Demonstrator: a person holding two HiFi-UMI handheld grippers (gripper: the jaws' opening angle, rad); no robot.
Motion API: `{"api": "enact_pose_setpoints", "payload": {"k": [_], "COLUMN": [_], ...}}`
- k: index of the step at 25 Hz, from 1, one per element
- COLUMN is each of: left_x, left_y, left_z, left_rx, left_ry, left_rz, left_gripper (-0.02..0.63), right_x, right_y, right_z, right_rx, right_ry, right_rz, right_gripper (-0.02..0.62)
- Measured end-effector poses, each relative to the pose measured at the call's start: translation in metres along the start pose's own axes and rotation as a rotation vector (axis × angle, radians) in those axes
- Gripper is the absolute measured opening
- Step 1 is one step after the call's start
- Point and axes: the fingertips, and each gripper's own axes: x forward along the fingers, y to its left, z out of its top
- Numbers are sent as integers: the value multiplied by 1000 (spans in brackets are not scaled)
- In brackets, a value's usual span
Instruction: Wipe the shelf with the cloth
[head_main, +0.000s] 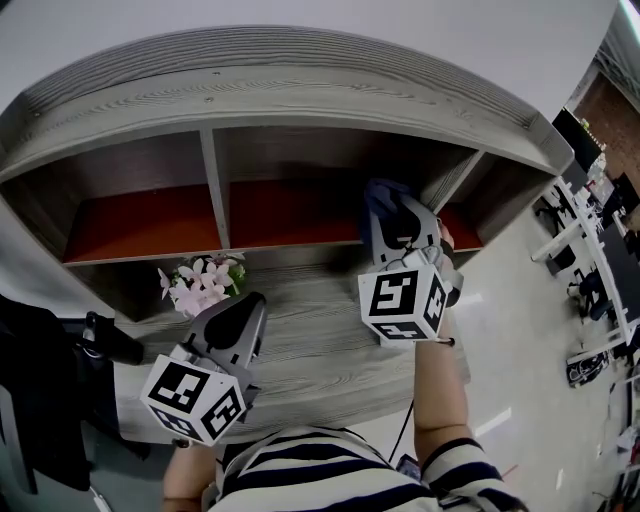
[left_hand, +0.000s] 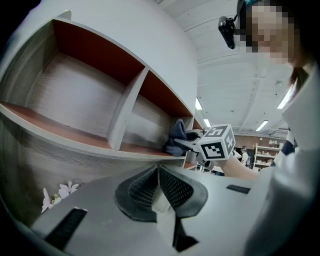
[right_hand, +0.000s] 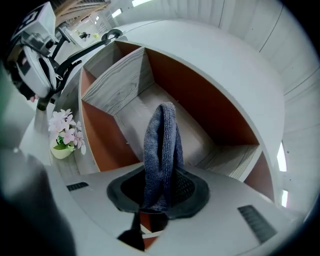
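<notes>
The right gripper (right_hand: 159, 196) is clamped on a dark blue-grey knitted cloth (right_hand: 161, 145), which stands bunched out of the narrow gap between the jaws. In the head view, right of centre, that cloth (head_main: 381, 196) sits inside the middle compartment of the grey wood-grain shelf unit with red-brown back panels (head_main: 300, 100), beside the right divider and low against the board. At lower left, the left gripper (left_hand: 159, 184) has its jaws pressed together on nothing, near a small pot of pink flowers (head_main: 203, 281).
</notes>
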Motion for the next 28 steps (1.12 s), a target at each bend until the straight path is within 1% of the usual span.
{"api": "enact_pose_setpoints", "payload": {"k": [5, 9, 14, 17, 22, 28], "left_x": [0, 0, -2, -4, -6, -6], "left_y": [-1, -2, -2, 1, 0, 0], "left_z": [0, 1, 2, 2, 2, 2], "left_rx": [1, 1, -2, -1, 1, 2], "left_ry": [-5, -8, -11, -13, -12, -11], "left_rz": [-5, -7, 2, 10, 12, 14], "left_gripper": [26, 26, 26, 26, 26, 26], "right_x": [-12, -19, -23, -23, -23, -16], "right_y": [-20, -27, -39, -50, -72, -91], "right_z": [25, 46, 61, 63, 61, 44], "right_rx": [-34, -82, -172, -229, -308, -354], "right_ry": [-96, -165, -214, -223, -223, -156], "right_rz": [-78, -108, -145, -188, -282, -369], "right_gripper": [92, 92, 92, 92, 92, 92]}}
